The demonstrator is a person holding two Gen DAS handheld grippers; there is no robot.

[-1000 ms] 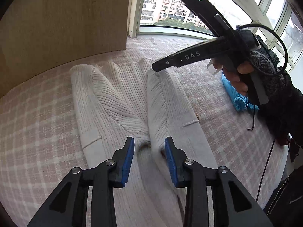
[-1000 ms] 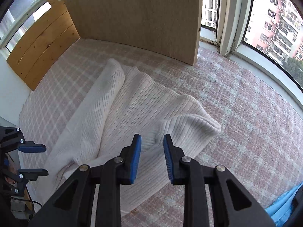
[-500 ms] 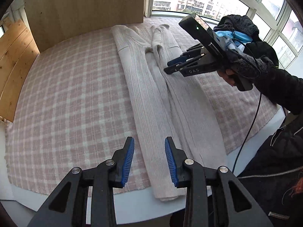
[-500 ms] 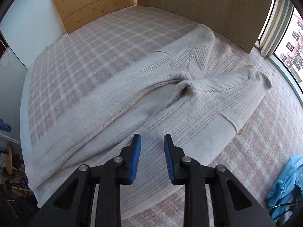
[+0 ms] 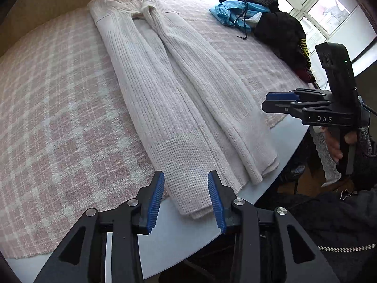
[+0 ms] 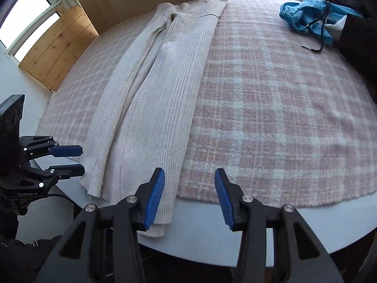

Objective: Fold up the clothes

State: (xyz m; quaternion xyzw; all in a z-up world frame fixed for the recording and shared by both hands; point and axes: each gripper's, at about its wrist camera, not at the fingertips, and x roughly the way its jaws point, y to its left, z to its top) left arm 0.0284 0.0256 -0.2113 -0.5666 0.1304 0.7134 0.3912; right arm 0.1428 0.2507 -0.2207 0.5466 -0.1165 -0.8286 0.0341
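Lying lengthwise on the pink checked blanket (image 6: 271, 99), my cream knit garment (image 5: 165, 108) overhung the near table edge; left tongs (image 5: 186, 199) and right tongs (image 6: 187, 195) gaped empty; far collar indistinct.

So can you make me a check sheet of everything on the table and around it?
Surface: pink plaid cloth over a pale table.
Job's things: cream sweater lying long and narrow, sides folded in, near end over the cloth's edge.
Clutter: blue garment and dark clothes piled at the far right.
Grippers: left gripper open, fingers either side of the sweater's end, holding nothing; right gripper open and empty, above the sweater's right edge.
Cables: black cord from the pile; cable at the right gripper.
Surroundings: wood panels, windows showing buildings.
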